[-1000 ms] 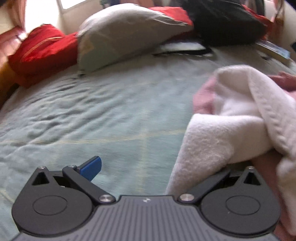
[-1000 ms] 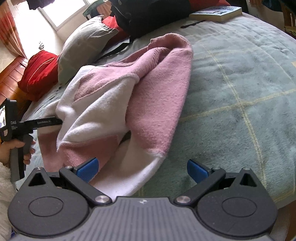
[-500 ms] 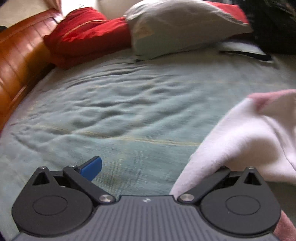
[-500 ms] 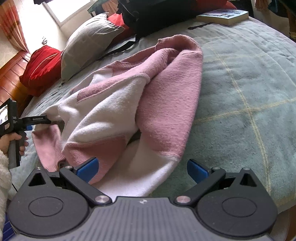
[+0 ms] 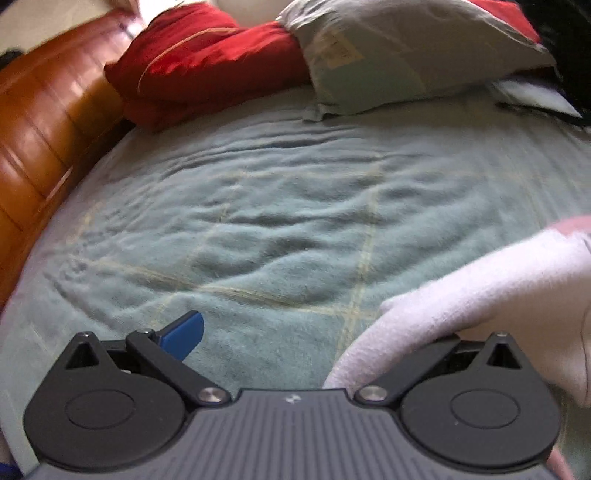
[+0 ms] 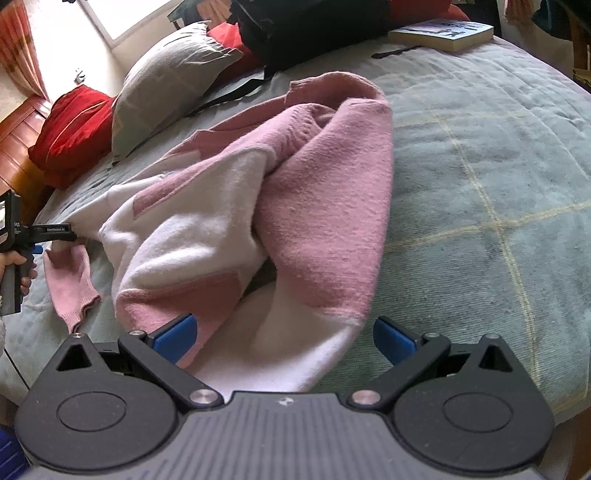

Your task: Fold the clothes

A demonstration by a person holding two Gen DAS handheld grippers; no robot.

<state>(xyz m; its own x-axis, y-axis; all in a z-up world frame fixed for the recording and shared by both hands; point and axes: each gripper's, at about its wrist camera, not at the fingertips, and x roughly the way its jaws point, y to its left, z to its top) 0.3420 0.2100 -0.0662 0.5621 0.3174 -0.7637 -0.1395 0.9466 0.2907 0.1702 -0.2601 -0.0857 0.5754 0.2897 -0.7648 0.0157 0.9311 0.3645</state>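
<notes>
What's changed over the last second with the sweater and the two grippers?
The left gripper has dragged the sweater's sleeve out to the left, spreading it flatter on the bed. The right gripper stays open at the hem. Pillow and book unmoved.

Grey pillow (image 6: 166,81), red cushion (image 5: 207,62) (beside it), book (image 6: 443,33)

The left gripper (image 6: 72,236) has drawn the sweater (image 6: 258,221) sleeve (image 6: 70,284) outward toward the wooden headboard (image 5: 40,147), leaving the pink cuff flat on the bedspread (image 5: 277,221). The white body panel now lies more spread, and the red cushion (image 5: 207,70) has come nearer the centre of the left wrist view.
</notes>
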